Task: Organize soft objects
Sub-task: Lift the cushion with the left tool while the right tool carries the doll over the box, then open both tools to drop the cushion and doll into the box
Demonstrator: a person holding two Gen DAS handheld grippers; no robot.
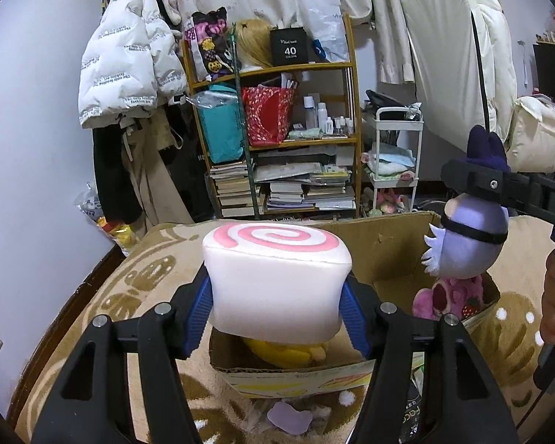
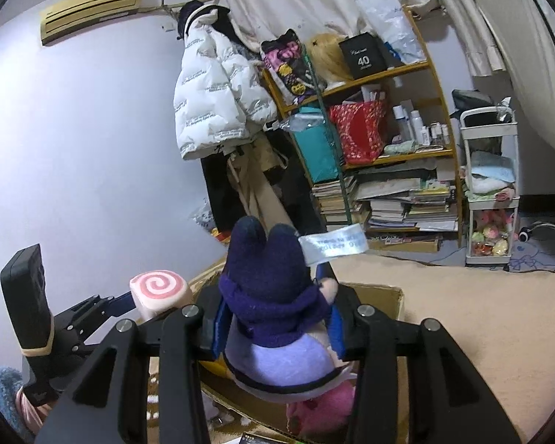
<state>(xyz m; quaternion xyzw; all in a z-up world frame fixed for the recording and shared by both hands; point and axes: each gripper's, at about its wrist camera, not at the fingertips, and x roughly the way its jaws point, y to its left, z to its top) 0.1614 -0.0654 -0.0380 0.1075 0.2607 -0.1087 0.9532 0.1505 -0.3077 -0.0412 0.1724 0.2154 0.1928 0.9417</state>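
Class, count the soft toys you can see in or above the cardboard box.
4: swirl cushion in the left gripper, purple plush in the right gripper, pink plush and yellow plush in the box. More may be hidden.

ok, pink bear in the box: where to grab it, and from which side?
Judging from the left view, grip the pink bear across its upturned head, coming straight down with a free hand-held gripper. It sits in the cardboard box corner, walls blocking sideways approach; the purple plush hangs above it.

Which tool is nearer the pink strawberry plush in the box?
Right. The right tool holds the purple plush directly above the pink strawberry plush; the left tool, holding the swirl cushion, hangs off to its side.
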